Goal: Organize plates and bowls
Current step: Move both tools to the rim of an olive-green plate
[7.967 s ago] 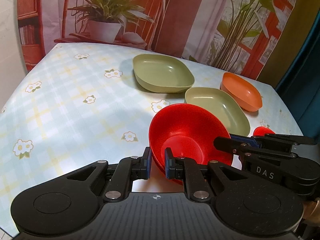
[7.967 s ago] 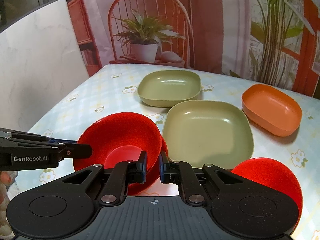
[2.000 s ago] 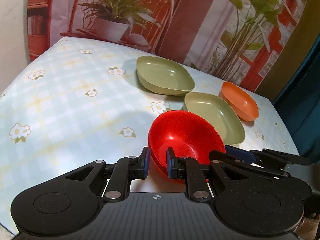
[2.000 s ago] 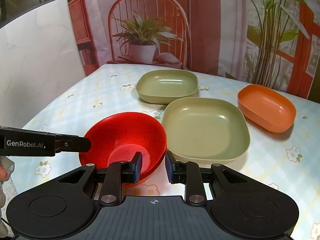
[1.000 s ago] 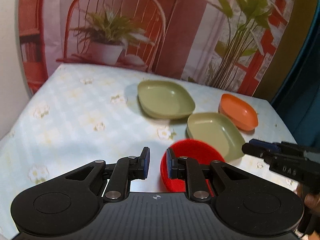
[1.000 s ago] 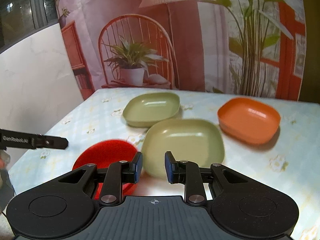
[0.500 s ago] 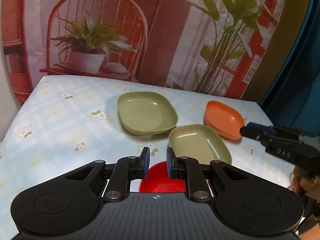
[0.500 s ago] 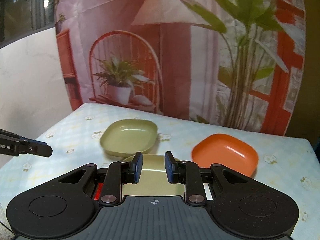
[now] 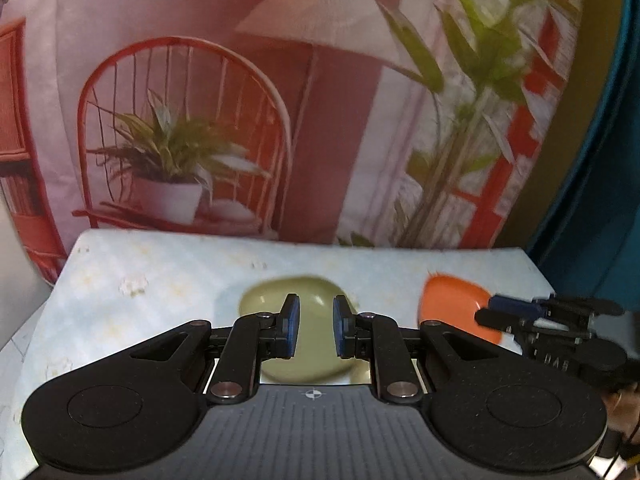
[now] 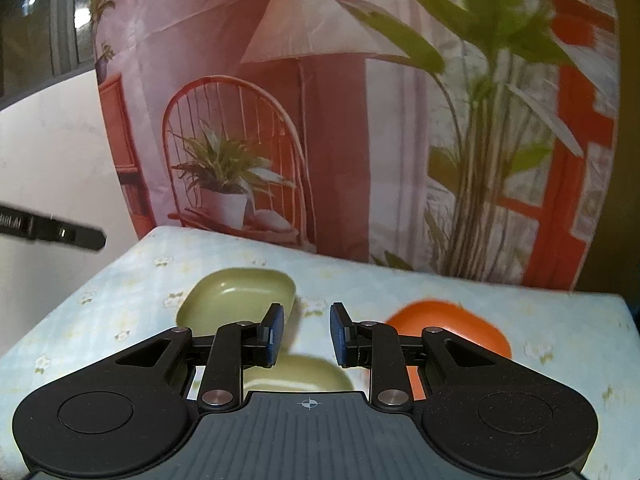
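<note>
Both grippers, left (image 9: pixel 313 331) and right (image 10: pixel 306 335), have jaws parted, empty. Green dishes (image 10: pixel 236 298) and orange dish (image 10: pixel 460 322) at 1 o'clock sit unstacked on desk (image 10: pixel 560 320); stacking remains.

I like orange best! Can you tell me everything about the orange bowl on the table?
The orange bowl is a shallow dish with rounded corners and a smooth, plastic-looking surface. It sits upright and empty on the flowery tablecloth, toward the table's right side. Nothing is seen touching it; the green dishes lie to its left. The right gripper's frame hides its near edge, and its outline is slightly blurred.
</note>
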Demonstrator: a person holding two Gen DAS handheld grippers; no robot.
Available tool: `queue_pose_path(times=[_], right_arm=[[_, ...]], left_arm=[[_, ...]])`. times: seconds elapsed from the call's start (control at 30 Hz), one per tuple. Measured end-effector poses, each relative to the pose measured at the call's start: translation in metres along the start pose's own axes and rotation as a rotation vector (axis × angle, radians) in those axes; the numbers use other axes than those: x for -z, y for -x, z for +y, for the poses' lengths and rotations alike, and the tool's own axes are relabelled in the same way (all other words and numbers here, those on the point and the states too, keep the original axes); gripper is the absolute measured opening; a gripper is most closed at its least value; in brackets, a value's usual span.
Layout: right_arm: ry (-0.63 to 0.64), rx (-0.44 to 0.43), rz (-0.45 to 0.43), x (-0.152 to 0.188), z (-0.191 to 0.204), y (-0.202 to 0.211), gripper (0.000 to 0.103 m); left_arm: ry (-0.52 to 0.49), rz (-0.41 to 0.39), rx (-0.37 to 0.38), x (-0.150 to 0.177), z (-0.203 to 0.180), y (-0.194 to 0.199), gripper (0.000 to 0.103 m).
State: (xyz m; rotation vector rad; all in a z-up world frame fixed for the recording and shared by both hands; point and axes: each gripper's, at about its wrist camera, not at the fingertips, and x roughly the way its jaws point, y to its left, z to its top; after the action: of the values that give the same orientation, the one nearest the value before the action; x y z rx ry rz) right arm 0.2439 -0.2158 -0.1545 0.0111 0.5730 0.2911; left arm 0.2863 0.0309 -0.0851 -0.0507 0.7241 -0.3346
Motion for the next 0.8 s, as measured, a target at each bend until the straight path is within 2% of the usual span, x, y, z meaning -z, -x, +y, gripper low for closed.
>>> queue_pose_path(times=[0.17,0.27,0.4,0.63,0.8], right_arm=[[-0.024,-0.032,0.003,-0.018,-0.001,-0.041,0.024],[-0.031,-0.038,0.026,-0.022,-0.001,-0.070,0.024],[-0.027,-0.046,0.060,-0.020,0.001,-0.104,0.024],[-0.029,-0.041,0.150,-0.006,0.005,-0.153,0.024],[-0.050,-0.052,0.197,0.006,0.004,-0.172,0.024]], left_arm=[[0.030,0.004,-0.033,-0.013,0.013,-0.031,0.019],[0.070,0.034,-0.092,-0.013,0.026,-0.055,0.019],[0.147,0.063,-0.105,-0.008,0.042,-0.082,0.019],[0.165,0.153,-0.115,0.013,0.050,-0.122,0.019],[0.162,0.204,-0.107,0.030,0.051,-0.142,0.019]])
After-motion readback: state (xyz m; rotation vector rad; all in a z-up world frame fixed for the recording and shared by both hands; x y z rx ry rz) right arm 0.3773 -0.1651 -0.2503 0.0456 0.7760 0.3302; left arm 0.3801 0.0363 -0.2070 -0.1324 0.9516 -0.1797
